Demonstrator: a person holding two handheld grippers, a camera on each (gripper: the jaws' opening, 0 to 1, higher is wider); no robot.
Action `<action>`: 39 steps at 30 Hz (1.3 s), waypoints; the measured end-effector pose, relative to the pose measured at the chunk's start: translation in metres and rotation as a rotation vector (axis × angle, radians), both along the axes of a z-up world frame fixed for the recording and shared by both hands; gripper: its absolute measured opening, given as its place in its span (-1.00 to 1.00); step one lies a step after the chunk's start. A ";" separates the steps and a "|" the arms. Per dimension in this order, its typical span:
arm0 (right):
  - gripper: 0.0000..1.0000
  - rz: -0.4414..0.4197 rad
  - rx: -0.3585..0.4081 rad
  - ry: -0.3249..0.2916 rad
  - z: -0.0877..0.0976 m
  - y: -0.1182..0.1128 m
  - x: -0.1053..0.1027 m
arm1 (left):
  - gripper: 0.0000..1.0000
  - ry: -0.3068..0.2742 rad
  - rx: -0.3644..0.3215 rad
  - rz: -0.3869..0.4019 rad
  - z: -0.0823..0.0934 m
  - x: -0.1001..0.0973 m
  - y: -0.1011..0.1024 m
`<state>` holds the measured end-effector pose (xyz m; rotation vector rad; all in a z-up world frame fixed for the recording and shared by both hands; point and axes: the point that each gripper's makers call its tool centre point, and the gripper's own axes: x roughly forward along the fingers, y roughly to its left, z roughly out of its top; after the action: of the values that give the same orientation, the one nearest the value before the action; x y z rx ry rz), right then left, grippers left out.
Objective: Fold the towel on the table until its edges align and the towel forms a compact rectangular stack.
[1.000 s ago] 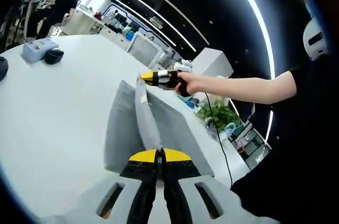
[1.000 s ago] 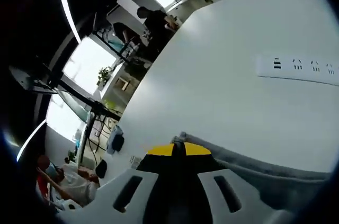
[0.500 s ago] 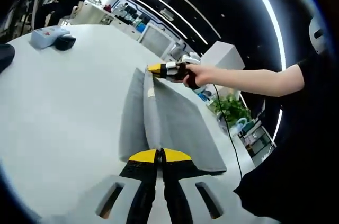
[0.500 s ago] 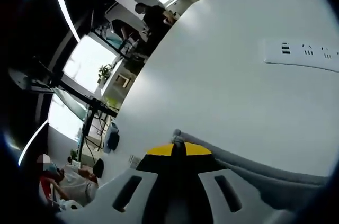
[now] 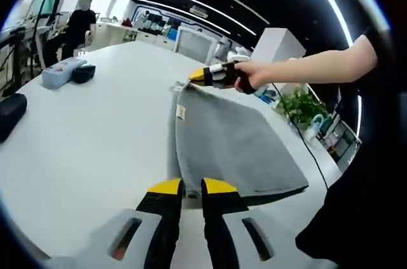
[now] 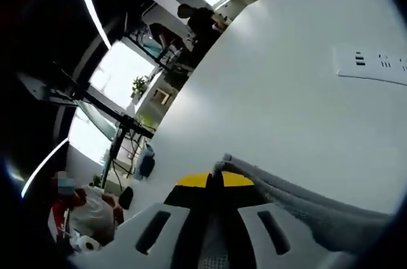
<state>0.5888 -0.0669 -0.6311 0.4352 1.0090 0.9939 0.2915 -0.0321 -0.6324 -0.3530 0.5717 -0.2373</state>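
The left gripper stands slightly open just over the one gray towel, while the right gripper seems closed on its far corner.

You're working a grey towel of soft matt cloth with a fine woven nap and a small sewn label at its hem. Under it the white table looks smooth, with a faint satin sheen. Your left gripper has hard plastic fingers, yellow-tipped on matt black; the right gripper looks the same, and the towel's edge there shows a coarser looped texture.
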 end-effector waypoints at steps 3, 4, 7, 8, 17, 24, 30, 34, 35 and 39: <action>-0.76 0.022 0.061 0.044 0.003 0.006 -0.007 | -0.71 0.008 0.024 0.013 -0.001 0.000 0.000; -0.66 0.023 0.099 0.071 0.006 0.011 -0.009 | -0.71 0.012 0.037 0.014 0.000 -0.001 0.000; -0.36 0.020 0.168 0.090 0.014 0.021 -0.012 | -0.71 -0.010 0.017 0.046 0.014 0.001 0.003; -0.45 0.014 0.143 0.061 0.012 0.019 -0.010 | -0.71 -0.024 -0.011 0.056 0.022 0.003 0.003; -1.00 0.017 0.168 0.035 0.030 -0.010 -0.009 | -0.73 -0.115 -0.015 -0.049 0.054 0.027 -0.019; -1.00 0.007 0.083 -0.116 0.031 -0.056 0.005 | -0.98 -0.080 -0.059 -0.190 0.059 0.036 -0.053; -1.00 -0.128 -0.065 0.002 0.013 -0.119 0.002 | -0.98 -0.086 -0.071 -0.380 0.070 0.046 -0.100; -1.00 -0.109 -0.165 -0.096 0.007 -0.169 -0.001 | -0.98 -0.070 -0.054 -0.566 0.062 0.051 -0.137; -1.00 -0.111 -0.183 -0.105 0.006 -0.177 -0.002 | -0.98 -0.044 -0.064 -0.625 0.059 0.051 -0.150; -1.00 -0.005 -0.328 -0.183 0.000 -0.217 -0.016 | -0.98 -0.052 -0.051 -0.794 0.057 0.056 -0.188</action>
<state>0.5731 -0.2839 -0.6315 0.0739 0.9818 0.8281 0.3472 -0.2201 -0.5749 -0.1516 0.6342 -1.0231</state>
